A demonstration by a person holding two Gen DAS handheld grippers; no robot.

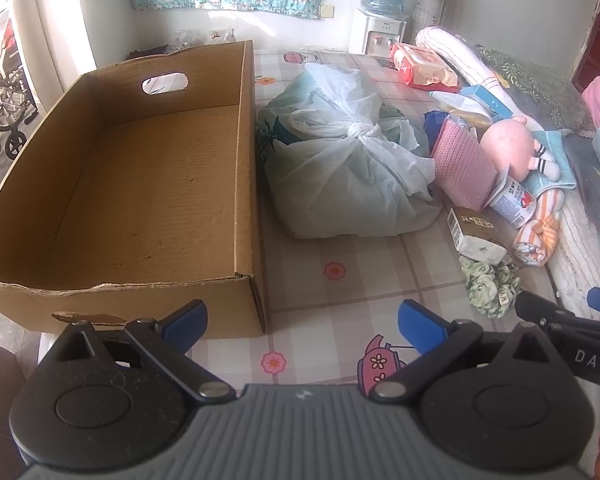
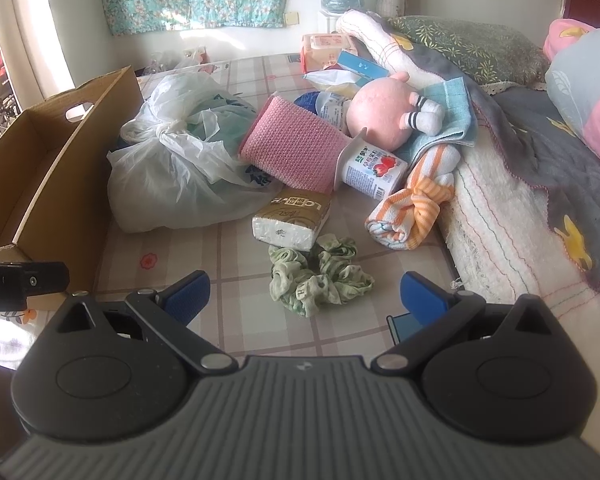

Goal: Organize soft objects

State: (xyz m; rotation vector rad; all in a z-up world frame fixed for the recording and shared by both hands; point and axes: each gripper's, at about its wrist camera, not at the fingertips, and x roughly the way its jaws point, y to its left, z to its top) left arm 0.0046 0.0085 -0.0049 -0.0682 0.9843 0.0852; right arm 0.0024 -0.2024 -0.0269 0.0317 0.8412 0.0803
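An empty cardboard box [image 1: 148, 184] [image 2: 56, 160] stands on the left of the checked tablecloth. Beside it lies a knotted white plastic bag [image 1: 340, 160] [image 2: 180, 168]. Further right are a pink knitted cloth [image 2: 296, 144], a pink plush toy [image 2: 384, 112] [image 1: 508, 144], an orange striped towel [image 2: 412, 208], a tissue pack [image 2: 296, 216] and a green scrunchie [image 2: 320, 276] [image 1: 492, 284]. My left gripper [image 1: 302, 328] is open near the box's front right corner. My right gripper [image 2: 304, 296] is open, just short of the scrunchie.
A yoghurt cup [image 2: 372, 168], small blue box [image 2: 360, 66] and wet-wipe pack [image 2: 324, 50] lie among the pile. Folded blankets and pillows [image 2: 520, 152] border the right side. A water dispenser [image 1: 380, 8] stands against the back wall.
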